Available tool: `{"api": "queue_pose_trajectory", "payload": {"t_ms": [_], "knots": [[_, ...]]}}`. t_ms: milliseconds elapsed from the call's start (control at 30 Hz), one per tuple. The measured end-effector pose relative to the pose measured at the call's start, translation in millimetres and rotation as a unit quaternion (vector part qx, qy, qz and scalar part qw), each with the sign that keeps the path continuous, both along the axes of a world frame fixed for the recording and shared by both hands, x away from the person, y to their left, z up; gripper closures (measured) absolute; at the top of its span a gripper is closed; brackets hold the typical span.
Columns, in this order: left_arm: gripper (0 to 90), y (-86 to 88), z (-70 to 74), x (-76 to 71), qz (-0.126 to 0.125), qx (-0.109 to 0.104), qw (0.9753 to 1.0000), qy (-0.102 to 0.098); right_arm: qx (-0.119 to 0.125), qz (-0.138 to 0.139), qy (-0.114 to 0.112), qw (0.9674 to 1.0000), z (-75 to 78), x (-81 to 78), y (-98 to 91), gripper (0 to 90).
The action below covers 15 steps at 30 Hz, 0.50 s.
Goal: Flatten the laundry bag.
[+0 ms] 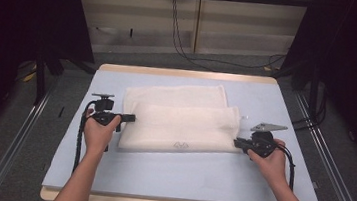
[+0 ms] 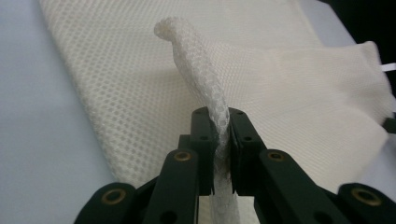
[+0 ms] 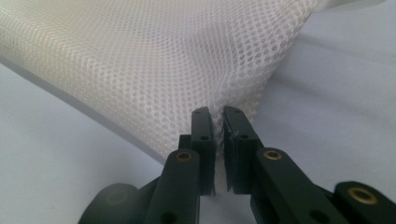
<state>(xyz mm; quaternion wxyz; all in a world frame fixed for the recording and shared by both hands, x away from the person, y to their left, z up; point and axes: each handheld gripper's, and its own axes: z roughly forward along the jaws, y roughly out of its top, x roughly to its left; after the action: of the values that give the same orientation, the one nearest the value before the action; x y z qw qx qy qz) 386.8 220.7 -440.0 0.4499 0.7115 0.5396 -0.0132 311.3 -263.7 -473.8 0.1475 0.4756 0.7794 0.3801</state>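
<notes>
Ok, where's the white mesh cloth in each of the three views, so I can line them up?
High view: mesh cloth lies folded mid-table, between the left gripper and right gripper.
Left gripper view: it spreads across the top and right, a bunched edge pinched between the fingers.
Right gripper view: it spreads across the upper left, its edge pinched between the fingers.
Shared landmark: the blue table.

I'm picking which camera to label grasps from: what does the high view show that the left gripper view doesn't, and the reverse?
High view alone: both hands, the right gripper at the cloth's right edge, the whole blue table and the floor beyond it. Left gripper view alone: the jaws shut on a raised ridge of mesh, with the weave's holes clear. Both: the white mesh cloth lying folded, gripped by the left gripper.
</notes>
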Motion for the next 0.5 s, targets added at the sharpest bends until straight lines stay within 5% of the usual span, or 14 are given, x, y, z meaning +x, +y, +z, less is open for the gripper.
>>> {"api": "queue_pose_trajectory", "payload": {"t_ms": [167, 267, 500], "knots": [[83.2, 0.6, 9.3, -17.1, -0.029, 0.013, 0.9993, -0.018, -0.007, -0.006, 0.0, 1.0, -1.2, -0.9, 2.8, 83.3], [83.4, -4.4, 9.9, -39.7, -0.048, 0.02, 0.9982, -0.03, -0.015, -0.009, 0.001, 0.9998, -3.6, -1.4, 6.6, 83.1], [83.8, -7.2, -0.1, -67.1, -0.068, 0.005, 0.9972, -0.031, -0.024, -0.018, 0.004, 0.9995, -5.4, -1.6, 11.7, 83.5]]}}
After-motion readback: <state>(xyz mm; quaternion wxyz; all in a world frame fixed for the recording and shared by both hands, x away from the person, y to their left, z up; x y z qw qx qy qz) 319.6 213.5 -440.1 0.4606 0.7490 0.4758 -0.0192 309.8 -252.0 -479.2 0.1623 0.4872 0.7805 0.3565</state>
